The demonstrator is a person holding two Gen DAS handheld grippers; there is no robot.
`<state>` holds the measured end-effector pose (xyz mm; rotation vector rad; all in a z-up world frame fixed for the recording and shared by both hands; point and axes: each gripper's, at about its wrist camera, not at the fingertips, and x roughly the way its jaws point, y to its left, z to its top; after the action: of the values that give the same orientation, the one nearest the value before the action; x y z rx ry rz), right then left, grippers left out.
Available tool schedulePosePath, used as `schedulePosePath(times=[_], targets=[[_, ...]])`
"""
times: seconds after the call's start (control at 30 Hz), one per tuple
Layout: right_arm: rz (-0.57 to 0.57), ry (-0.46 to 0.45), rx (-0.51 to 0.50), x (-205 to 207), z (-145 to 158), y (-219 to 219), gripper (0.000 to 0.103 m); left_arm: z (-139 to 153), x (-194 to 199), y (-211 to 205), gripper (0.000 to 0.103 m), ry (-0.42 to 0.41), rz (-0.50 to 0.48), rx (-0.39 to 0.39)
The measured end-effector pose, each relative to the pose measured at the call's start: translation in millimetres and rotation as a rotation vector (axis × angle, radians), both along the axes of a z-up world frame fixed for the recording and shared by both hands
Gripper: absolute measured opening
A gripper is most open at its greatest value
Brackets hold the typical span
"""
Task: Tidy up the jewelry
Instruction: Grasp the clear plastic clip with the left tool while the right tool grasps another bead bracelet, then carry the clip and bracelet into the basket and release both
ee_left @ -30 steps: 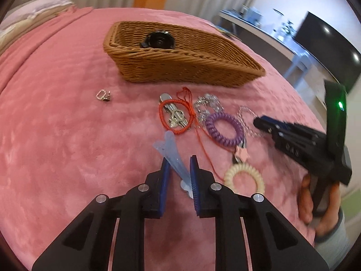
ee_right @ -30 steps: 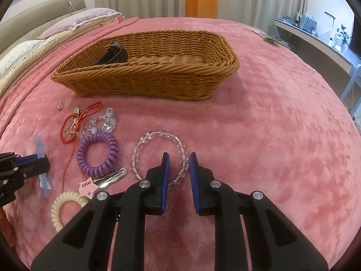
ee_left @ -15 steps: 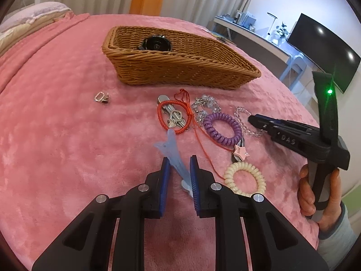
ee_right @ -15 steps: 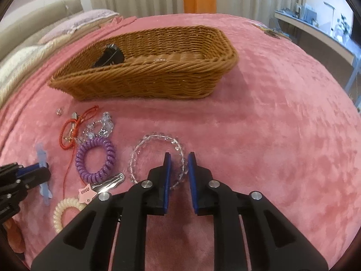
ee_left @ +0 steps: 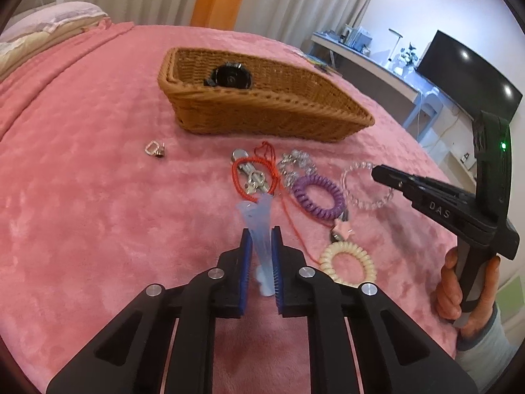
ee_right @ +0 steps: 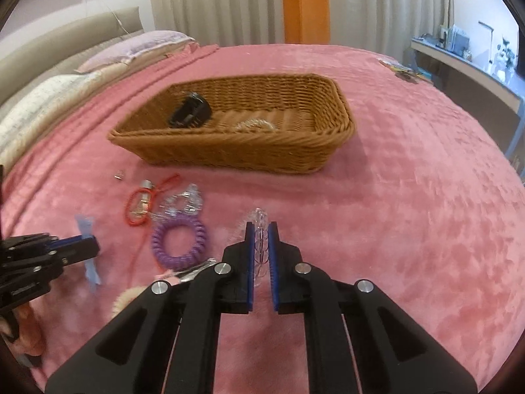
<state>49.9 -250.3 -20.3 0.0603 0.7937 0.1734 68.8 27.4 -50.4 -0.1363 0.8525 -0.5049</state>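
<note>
My left gripper (ee_left: 261,233) is shut on a pale blue hair clip (ee_left: 259,216) and holds it above the pink blanket. My right gripper (ee_right: 261,229) is shut on a clear bead bracelet (ee_right: 259,229), lifted edge-on between the pads; it also shows in the left wrist view (ee_left: 364,185). On the blanket lie a purple coil hair tie (ee_left: 316,193), a cream coil hair tie (ee_left: 347,262), a red cord bracelet (ee_left: 252,177), a crystal chain (ee_left: 295,164), a pink star clip (ee_left: 341,231) and a small silver ring (ee_left: 153,148). The wicker basket (ee_right: 236,151) beyond holds a black claw clip (ee_right: 190,115) and a clear bracelet (ee_right: 256,125).
Pillows (ee_right: 49,98) and a headboard lie at the far left. A desk (ee_left: 370,62) and a TV (ee_left: 469,75) stand off the bed's right side. A small item (ee_right: 400,70) lies on the blanket's far right.
Both grippers have risen from the blanket. The right one closed on the clear bead bracelet and lifted it upright. The left one raised the blue clip.
</note>
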Motion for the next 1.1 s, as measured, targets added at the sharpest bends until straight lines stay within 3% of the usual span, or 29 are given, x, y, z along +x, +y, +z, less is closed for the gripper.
schedulePosePath(times=[0.33,0.6,0.77,0.9,1.1], targets=[[0.036,-0.106,0.015,-17.2,68.9,3.3,0.006,71.5,-2.7,-1.7,0.009,-0.132,-0.004,-0.025],[0.040,-0.191,-0.003,31.5,119.1,10.0,0.006,118.2,47.2,-29.5,0.009,-0.230,-0.001,-0.026],[0.015,-0.166,0.005,78.6,101.4,10.6,0.006,111.3,93.6,-52.3,0.009,-0.240,0.021,-0.016],[0.017,-0.083,0.074,119.5,66.6,5.5,0.006,86.7,130.7,-62.2,0.009,-0.202,0.046,-0.048],[0.029,-0.016,0.118,145.2,27.2,1.1,0.006,48.4,161.1,-72.8,0.009,-0.141,0.045,-0.009]])
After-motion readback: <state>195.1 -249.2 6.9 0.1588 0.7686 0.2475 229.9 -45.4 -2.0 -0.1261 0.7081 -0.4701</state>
